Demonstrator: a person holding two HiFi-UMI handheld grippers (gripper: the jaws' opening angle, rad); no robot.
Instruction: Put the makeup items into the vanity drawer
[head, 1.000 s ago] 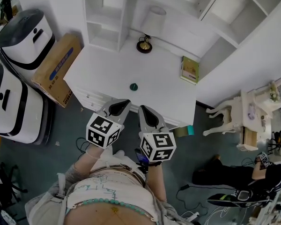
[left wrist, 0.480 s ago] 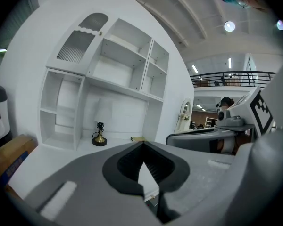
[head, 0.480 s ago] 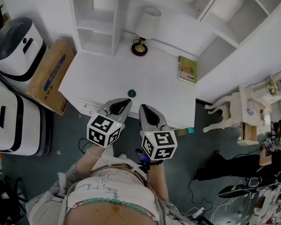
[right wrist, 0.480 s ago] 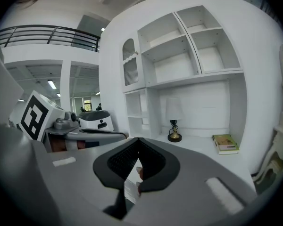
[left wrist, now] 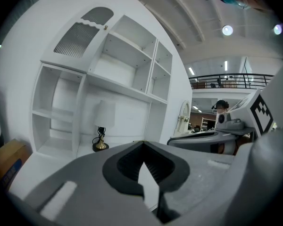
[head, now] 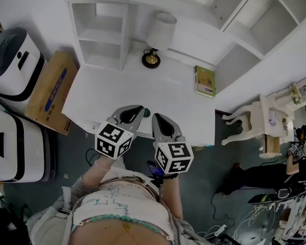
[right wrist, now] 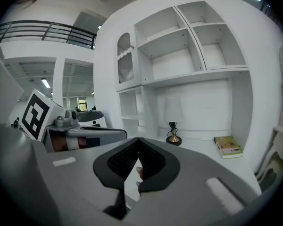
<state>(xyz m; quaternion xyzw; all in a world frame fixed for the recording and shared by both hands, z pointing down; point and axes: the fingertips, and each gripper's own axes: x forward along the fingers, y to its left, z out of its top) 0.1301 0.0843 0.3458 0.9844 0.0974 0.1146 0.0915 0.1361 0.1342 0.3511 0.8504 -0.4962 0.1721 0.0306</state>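
Observation:
A white vanity desk (head: 117, 86) stands in front of me. One small round teal item (head: 146, 113) lies on it near the front edge. My left gripper (head: 140, 108) hovers over that edge with its tips right beside the teal item, partly hiding it. Its jaws meet at the tip and hold nothing (left wrist: 142, 142). My right gripper (head: 155, 116) is alongside, just right of the item, jaws also shut (right wrist: 138, 139). A small reddish speck shows through the gap under its pads; I cannot tell what it is. The drawer fronts lie hidden under the desk edge.
A gold-footed lamp (head: 155, 40) and a green book (head: 205, 80) sit at the back of the desk under open white shelves (head: 99, 34). A cardboard box (head: 46, 91) and white machines (head: 10, 60) stand left. A white chair (head: 245, 121) and a person (head: 275, 172) are right.
Both grippers have come forward together to the desk's front edge. The teal item, earlier well ahead of the left gripper, now sits at its tip. Both stay shut.

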